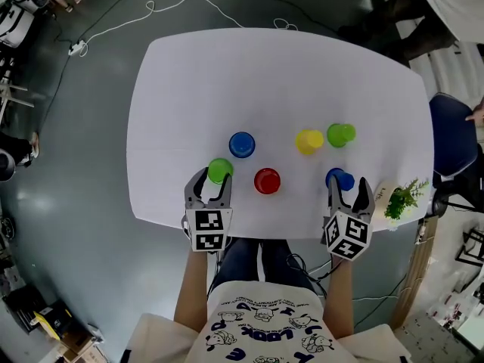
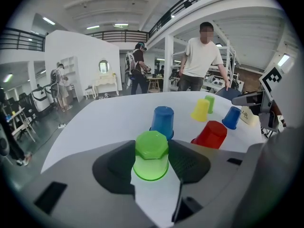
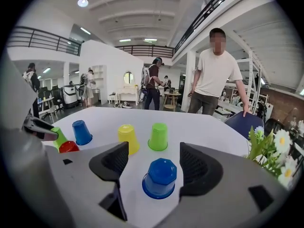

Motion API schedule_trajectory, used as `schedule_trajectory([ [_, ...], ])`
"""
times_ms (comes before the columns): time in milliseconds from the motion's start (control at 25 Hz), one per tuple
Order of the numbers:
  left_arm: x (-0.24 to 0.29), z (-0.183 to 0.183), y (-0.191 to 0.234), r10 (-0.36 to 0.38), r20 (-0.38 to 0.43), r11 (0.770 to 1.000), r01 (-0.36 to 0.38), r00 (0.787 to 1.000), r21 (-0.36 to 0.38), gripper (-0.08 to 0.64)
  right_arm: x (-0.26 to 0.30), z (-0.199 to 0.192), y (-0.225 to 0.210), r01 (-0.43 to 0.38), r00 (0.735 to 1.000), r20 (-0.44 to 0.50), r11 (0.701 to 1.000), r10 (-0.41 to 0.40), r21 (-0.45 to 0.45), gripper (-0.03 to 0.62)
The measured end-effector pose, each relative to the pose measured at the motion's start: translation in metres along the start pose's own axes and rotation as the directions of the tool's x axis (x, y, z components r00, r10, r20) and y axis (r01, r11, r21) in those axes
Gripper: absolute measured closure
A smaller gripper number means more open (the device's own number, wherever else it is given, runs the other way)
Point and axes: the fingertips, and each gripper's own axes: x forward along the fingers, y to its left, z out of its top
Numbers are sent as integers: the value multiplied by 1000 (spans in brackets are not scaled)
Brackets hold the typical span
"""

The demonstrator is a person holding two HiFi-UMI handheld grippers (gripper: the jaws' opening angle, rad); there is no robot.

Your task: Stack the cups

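Several upside-down cups stand on the white table (image 1: 189,89). My left gripper (image 1: 213,178) (image 2: 151,161) is at the front left, and both pads touch a green cup (image 1: 220,169) (image 2: 151,155) that stands on the table between them. At the front right my right gripper (image 1: 349,184) (image 3: 155,167) is open around a blue cup (image 1: 339,178) (image 3: 160,177), with a gap on each side. Between the grippers stands a red cup (image 1: 267,180) (image 2: 211,134). Farther off are another blue cup (image 1: 242,144) (image 2: 163,121), a yellow cup (image 1: 308,141) (image 3: 127,137) and a second green cup (image 1: 341,134) (image 3: 158,137).
A small plant with a card (image 1: 401,197) sits at the table's front right corner, close to my right gripper. A dark chair (image 1: 454,138) stands by the table's right side. A person (image 3: 216,75) stands beyond the far edge. A cable (image 1: 113,29) lies on the floor at the far left.
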Motion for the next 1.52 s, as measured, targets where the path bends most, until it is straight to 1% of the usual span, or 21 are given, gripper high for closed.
schedule_trajectory([
  [160,-9,10,-5,-25,27,1000,25,999,-5,336,0,-1,-3,5,1000,-4,1000,-5,3,238],
  [320,-17,20,-23,-77,38,996,75,996,55,335,0,-2,-5,8,1000,-9,1000,-8,4,238],
  [480,-16,12,-48,-132,16,987,130,991,89,334,-1,-4,-9,13,1000,-11,1000,-13,5,236],
  [560,-15,8,-58,-148,1,983,147,989,111,334,-1,-6,-11,14,1000,-16,1000,-14,5,235],
  [720,-10,2,-67,-153,-24,979,155,988,132,334,1,-13,-13,12,999,-31,1000,-12,7,230],
  [880,-5,-7,-70,-159,-41,979,162,986,122,334,3,-22,-12,8,999,-51,1000,-8,7,227],
  [1080,-4,-11,-70,-155,-26,982,157,988,106,334,6,-32,-12,2,997,-71,1000,-1,4,227],
  [1400,-4,-11,-70,-143,-29,984,145,989,101,330,14,-44,-14,6,994,-107,1000,-6,1,227],
  [1520,-6,-13,-71,-147,-35,984,149,989,100,327,19,-49,-15,3,992,-123,1000,-4,-8,246],
])
